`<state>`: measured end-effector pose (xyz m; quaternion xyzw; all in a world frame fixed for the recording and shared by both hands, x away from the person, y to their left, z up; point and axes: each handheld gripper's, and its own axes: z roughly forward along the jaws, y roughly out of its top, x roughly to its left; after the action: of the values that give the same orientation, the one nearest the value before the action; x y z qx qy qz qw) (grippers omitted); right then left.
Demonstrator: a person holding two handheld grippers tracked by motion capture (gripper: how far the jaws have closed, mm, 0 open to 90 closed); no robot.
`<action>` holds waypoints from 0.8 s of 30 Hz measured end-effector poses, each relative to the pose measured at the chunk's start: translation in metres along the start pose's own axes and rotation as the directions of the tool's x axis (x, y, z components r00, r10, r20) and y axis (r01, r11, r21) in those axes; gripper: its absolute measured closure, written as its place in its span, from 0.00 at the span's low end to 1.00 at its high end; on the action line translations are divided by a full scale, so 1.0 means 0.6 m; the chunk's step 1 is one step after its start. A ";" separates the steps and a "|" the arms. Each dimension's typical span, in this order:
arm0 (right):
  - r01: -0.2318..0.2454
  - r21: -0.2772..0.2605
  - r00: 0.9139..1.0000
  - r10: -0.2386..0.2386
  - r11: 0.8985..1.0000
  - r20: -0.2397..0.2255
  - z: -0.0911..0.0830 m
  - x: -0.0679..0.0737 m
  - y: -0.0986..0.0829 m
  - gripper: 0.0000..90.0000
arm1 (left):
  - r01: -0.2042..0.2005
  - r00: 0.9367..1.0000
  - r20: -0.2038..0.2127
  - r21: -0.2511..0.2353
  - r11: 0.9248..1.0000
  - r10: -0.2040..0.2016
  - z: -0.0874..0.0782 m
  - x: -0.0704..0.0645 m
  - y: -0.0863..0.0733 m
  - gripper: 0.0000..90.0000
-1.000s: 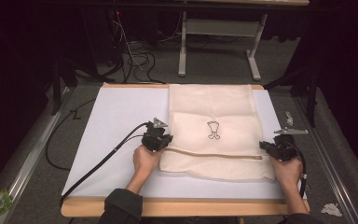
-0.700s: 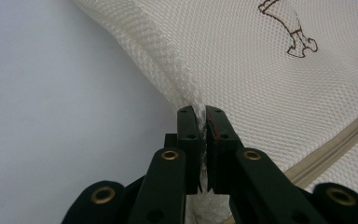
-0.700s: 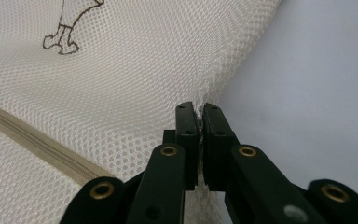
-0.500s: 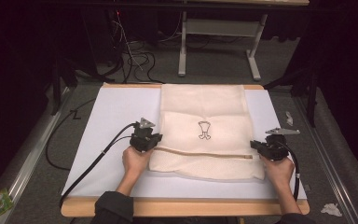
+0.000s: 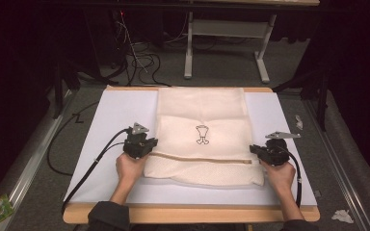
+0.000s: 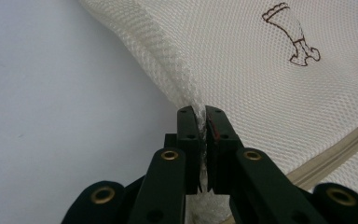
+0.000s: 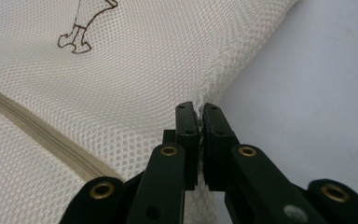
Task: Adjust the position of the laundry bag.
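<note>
Nearest the person, the left hand [image 5: 131,168] and the right hand [image 5: 280,174] each carry a claw at one side edge of a cream mesh bag [image 5: 202,139] that lies flat on the white counter [image 5: 96,144].

The left claw [image 6: 201,122] is closed tight, with a thin pleat of the bag's edge seam squeezed between its jaws; the mesh rises from the jaw tips and fans away ahead and to that claw's right. The right claw [image 7: 200,115] is closed the same way on the opposite edge seam, with the mesh spreading ahead and to its left and bare counter on its right.

Just beyond each claw, running across the bag from one to the other, is a tan zipper band [image 5: 200,158]. Farther ahead of both claws sits a small brown outline print [image 5: 202,134], and past that the bag reaches to the counter's far edge.

The bag looks light, soft and limp: an open weave that should drape, sag between the two holds and crease easily. It is not fragile, though the fine mesh could snag or slip from a shallow pinch. The doubled edge seams, near the ends of the zipper, seem the firmest places to hold; the single-layer middle would only bunch up.
</note>
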<state>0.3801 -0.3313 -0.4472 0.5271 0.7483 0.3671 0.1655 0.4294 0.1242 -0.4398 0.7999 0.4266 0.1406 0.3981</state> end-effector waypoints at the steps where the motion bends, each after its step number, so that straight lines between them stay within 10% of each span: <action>1: 0.003 -0.004 1.000 -0.003 1.000 -0.002 0.001 0.002 0.000 0.98 | 0.003 1.000 -0.003 -0.004 1.000 -0.003 -0.002 0.002 -0.002 0.95; 24: 0.070 0.015 0.996 -0.070 0.997 -0.050 0.019 0.057 0.008 0.97 | 0.025 0.998 -0.053 0.000 1.000 -0.025 -0.043 0.031 -0.051 0.94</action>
<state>0.3774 -0.2949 -0.4465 0.4927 0.7733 0.3676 0.1552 0.4083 0.1625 -0.4485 0.7908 0.4469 0.1566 0.3879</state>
